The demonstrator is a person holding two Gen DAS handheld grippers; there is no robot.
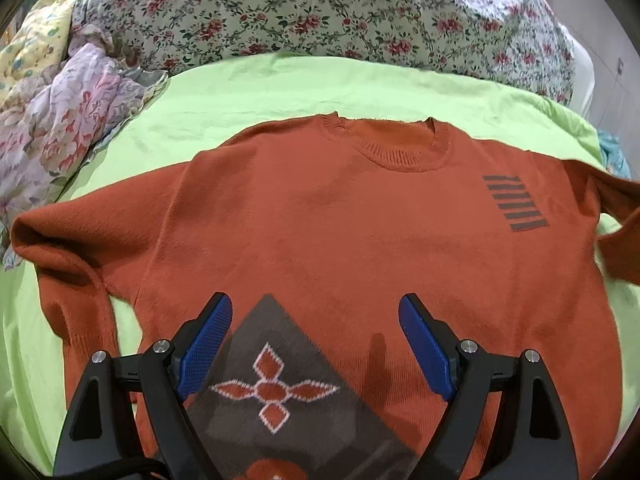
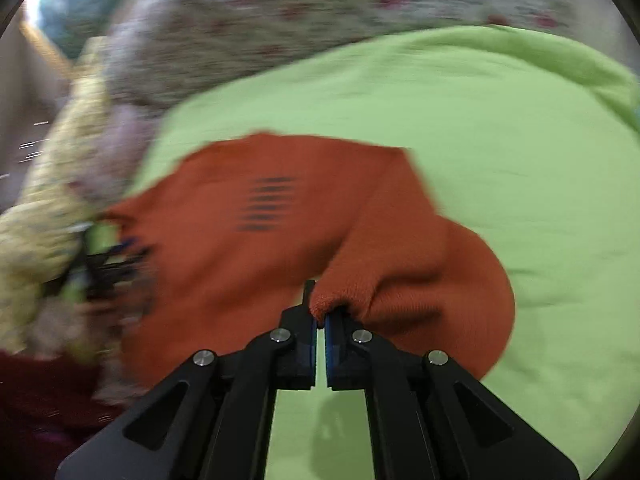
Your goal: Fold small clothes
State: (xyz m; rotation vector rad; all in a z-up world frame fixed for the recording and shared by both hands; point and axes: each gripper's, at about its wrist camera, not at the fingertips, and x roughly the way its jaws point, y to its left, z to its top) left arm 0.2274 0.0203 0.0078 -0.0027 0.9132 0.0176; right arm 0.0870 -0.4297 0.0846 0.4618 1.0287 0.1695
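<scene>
We had orange sweater (image 1: 340,240) flat on green sheet (image 1: 260,92), neck at 12 o'clock; right gripper (image 2: 320,320) pinched shut on sleeve cuff (image 2: 324,302); left gripper (image 1: 316,344) hung wide open, empty; we judged: lift cuff slow, lay sleeve across chest; flowery blankets (image 1: 320,12) bunched at 12, not blocking

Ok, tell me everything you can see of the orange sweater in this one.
The orange sweater is a soft knit with a ribbed round collar, dark stripes on the chest and a grey diamond patch with an orange-and-white flower near the hem. It lies front up, mostly flat, on the green sheet. The right gripper is shut on one sleeve cuff, lifting it; the left gripper hangs open over the hem.
</scene>
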